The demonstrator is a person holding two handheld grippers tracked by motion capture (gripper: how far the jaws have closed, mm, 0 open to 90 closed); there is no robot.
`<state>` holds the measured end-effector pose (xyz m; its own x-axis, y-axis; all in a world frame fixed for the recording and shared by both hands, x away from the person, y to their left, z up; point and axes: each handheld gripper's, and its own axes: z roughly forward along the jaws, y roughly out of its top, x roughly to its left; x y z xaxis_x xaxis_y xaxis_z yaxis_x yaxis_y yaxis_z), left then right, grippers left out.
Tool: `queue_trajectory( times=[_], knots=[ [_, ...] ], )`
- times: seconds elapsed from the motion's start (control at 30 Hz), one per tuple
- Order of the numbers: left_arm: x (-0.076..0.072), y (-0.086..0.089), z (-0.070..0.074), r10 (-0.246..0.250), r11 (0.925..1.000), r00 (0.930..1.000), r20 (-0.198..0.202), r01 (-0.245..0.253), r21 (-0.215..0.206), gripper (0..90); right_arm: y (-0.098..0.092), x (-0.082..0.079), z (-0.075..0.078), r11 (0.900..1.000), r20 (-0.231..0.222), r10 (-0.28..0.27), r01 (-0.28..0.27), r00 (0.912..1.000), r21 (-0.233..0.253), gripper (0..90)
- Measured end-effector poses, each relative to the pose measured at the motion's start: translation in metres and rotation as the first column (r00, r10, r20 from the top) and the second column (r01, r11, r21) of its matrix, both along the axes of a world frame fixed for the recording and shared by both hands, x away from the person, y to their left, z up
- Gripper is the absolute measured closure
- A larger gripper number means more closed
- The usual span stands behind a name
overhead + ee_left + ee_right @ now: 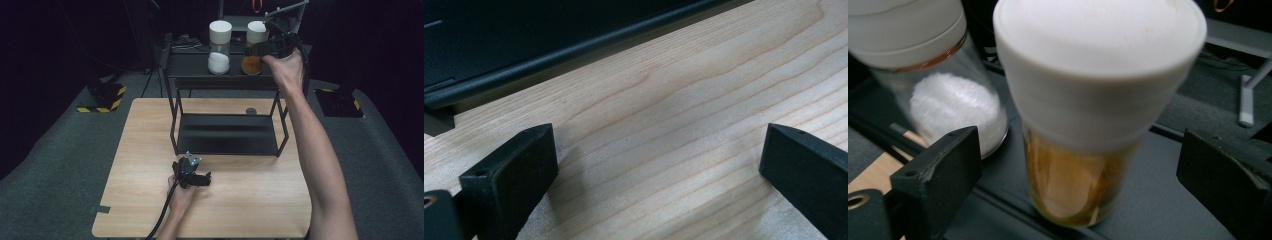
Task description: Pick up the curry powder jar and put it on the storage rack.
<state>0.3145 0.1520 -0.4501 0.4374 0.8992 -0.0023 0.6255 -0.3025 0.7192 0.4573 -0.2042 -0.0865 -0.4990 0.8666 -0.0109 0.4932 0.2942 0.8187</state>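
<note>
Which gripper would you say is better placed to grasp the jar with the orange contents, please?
Right. The right gripper is up at the shelf's top, open, with the orange-filled jar between its jaws. The left gripper rests open low over the wooden table.

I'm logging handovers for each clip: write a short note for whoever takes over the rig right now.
Right tool: open, jaws either side of the amber jar on the rack's top shelf, not closed on it yet.
Left tool: open, holding nothing, low over the wooden table in front of the rack.
The white-powder jar stands beside the amber one.
Done: approach.
Left: likely close on the amber jar and lift it.
</note>
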Motion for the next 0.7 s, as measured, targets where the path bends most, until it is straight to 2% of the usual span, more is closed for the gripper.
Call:
queue_trajectory(
  times=[0.07,0.23,0.27,0.37,0.5,0.57,0.7],
  knots=[
    [0.000,0.000,0.000,0.000,1.0000,1.0000,-0.001,0.000,0.001,1.9,-0.010,-0.003,-0.001,0.999,-0.006,0.026,-0.025,0.9997,0.028,3.4],
    [0.000,0.000,0.000,0.001,1.0000,1.0000,-0.001,-0.001,0.002,2.0,-0.016,-0.011,-0.001,0.999,0.008,0.044,-0.044,0.9990,0.031,3.5],
    [0.000,0.000,0.000,0.001,1.0000,1.0000,0.000,-0.001,0.001,1.9,-0.020,-0.016,-0.004,0.998,0.022,0.048,-0.049,0.9986,0.048,4.2],
    [0.000,0.000,0.000,0.001,1.0000,1.0000,-0.001,-0.001,0.002,1.9,-0.028,-0.018,-0.007,0.996,0.019,0.055,-0.056,0.9983,0.070,4.0],
    [0.000,0.000,0.000,0.001,1.0000,1.0000,-0.001,-0.001,0.002,1.9,-0.035,-0.026,-0.009,0.996,0.028,0.059,-0.060,0.9979,0.058,4.1],
    [0.000,0.000,0.000,0.001,1.0000,1.0000,-0.001,-0.001,0.003,1.9,-0.044,-0.032,-0.015,0.995,0.041,0.063,-0.066,0.9972,0.078,4.5],
    [0.000,0.000,0.000,0.000,1.0000,1.0000,-0.001,0.000,0.004,1.9,-0.053,-0.036,-0.023,0.995,0.041,0.065,-0.068,0.9971,0.076,5.1]
  ],
)
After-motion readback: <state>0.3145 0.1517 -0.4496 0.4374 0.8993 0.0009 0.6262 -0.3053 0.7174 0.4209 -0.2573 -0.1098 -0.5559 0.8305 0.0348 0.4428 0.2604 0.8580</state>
